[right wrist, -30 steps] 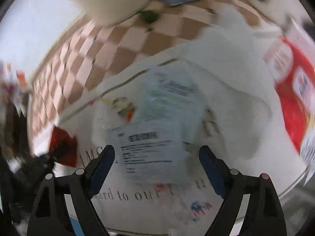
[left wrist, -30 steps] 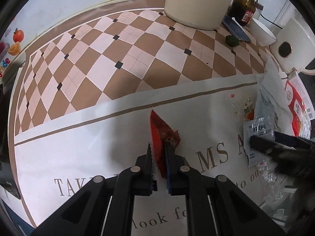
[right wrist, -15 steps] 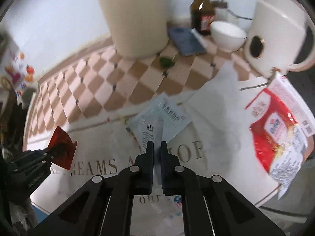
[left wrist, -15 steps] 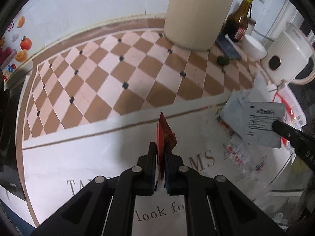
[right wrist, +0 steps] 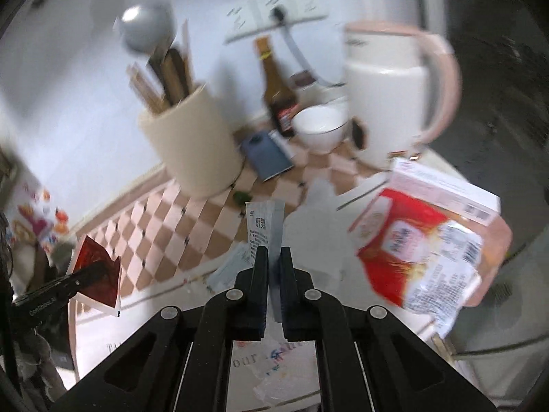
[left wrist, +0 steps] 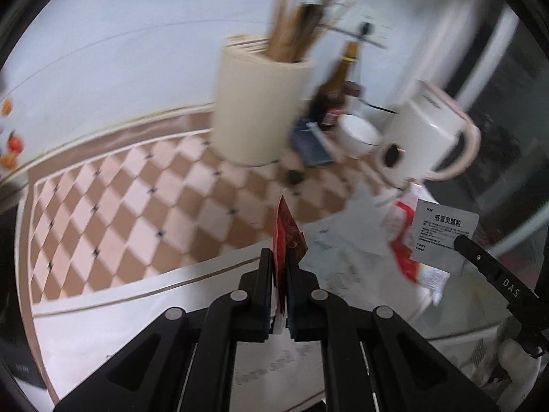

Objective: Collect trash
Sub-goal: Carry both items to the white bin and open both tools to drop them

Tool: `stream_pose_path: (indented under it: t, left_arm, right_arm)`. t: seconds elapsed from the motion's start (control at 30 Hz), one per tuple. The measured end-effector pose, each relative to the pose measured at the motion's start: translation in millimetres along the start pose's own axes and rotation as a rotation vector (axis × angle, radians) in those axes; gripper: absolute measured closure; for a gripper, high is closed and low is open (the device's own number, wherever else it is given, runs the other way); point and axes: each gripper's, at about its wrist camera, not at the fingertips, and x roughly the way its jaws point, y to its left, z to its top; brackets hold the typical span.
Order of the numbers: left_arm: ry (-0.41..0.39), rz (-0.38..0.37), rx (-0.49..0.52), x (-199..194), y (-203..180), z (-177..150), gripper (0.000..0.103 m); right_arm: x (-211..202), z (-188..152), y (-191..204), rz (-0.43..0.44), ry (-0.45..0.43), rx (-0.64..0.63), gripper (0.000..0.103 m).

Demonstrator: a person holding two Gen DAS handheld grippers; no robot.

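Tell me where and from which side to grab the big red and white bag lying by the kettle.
Take the red and white bag by its near lower edge, coming from above and from the front. It lies flat and crumpled, its far end against the kettle, so only the near edge seems free to pinch. Both tongs are full: the left tongs clamp a red wrapper, the right tongs a white sachet.

Red wrapper (left wrist: 286,231); white sachet (right wrist: 264,223); tablecloth (left wrist: 137,199) brown-pink checked; cream holder (left wrist: 257,103).

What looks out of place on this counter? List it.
Litter. A big red-and-white food bag lies crumpled at the right edge, beside the white kettle. Pale wrappers and clear plastic scraps lie on the tablecloth. A small green bit sits by the utensil holder.
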Motion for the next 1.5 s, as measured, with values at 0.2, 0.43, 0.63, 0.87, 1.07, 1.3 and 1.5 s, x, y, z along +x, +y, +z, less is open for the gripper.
stream_pose_path:
  t: [0.2, 0.43, 0.63, 0.87, 1.07, 1.3, 1.5]
  left_arm:
    - [0.036, -0.123, 0.21, 11.4, -98.8, -5.1, 0.099]
    - [0.163, -0.265, 0.487, 58.4, -255.0, -63.9, 0.099]
    - [0.329, -0.32, 0.708, 134.6, -376.6, -175.3, 0.099]
    - [0.533, -0.294, 0.846, 263.5, -458.0, -327.6, 0.099]
    - [0.733, -0.252, 0.87, 392.4, -475.3, -447.9, 0.099]
    - [0.868, -0.21, 0.896, 490.0, -486.7, -529.9, 0.094]
    - [0.763, -0.16, 0.957, 482.9, -491.6, -526.9, 0.015]
  right_arm:
    - [-62.8, -28.8, -74.6, -0.098, -0.118, 0.177, 0.097]
    - [-118.9, -117.9, -194.6, -0.301, -0.122, 0.428, 0.097]
    - [-137.2, -254.8, -315.5, -0.489, -0.02, 0.692, 0.097]
    - [-110.3, -414.6, -434.4, -0.57, 0.089, 0.907, 0.097]
    - [-31.4, -541.3, -514.2, -0.509, 0.153, 1.045, 0.097]
    - [70.4, -632.6, -564.1, -0.413, 0.208, 1.134, 0.096]
    - [106.3, -661.5, -582.7, -0.391, 0.272, 1.165, 0.051]
